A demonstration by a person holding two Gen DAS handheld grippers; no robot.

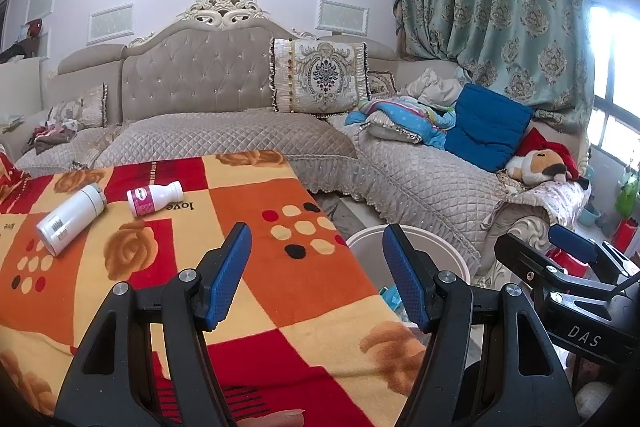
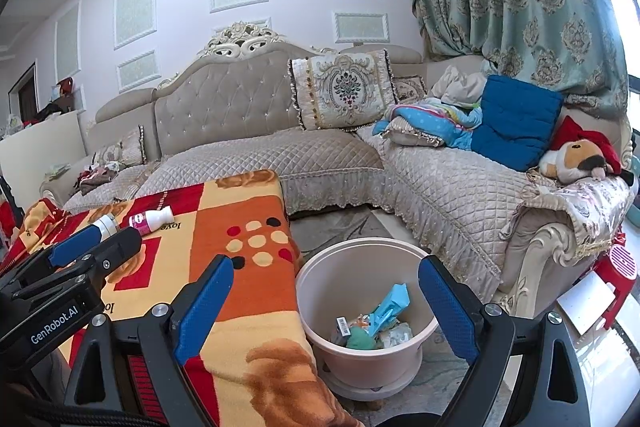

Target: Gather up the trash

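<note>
Both tongs gape empty: the right tongs (image 2: 326,303) over the pink bin (image 2: 362,311) of trash, two bottles (image 1: 154,201) at ten o'clock of the left tongs (image 1: 316,267).

Fleecy matt blanket (image 2: 240,267) lay under and left of the right gripper (image 2: 326,303), whose pads (image 2: 204,307) were dimpled blue rubber on matt black plastic arms with bare metal screws. Smooth, slightly glossy plastic bin (image 2: 360,347) sat straight ahead between the fingers, crumpled paper and foil-like wrappers (image 2: 380,319) inside. Two glossy plastic bottles (image 1: 154,201) lay far left ahead of the left gripper (image 1: 316,279). Quilted satin-sheen sofa cover (image 2: 460,195) beyond.
</note>
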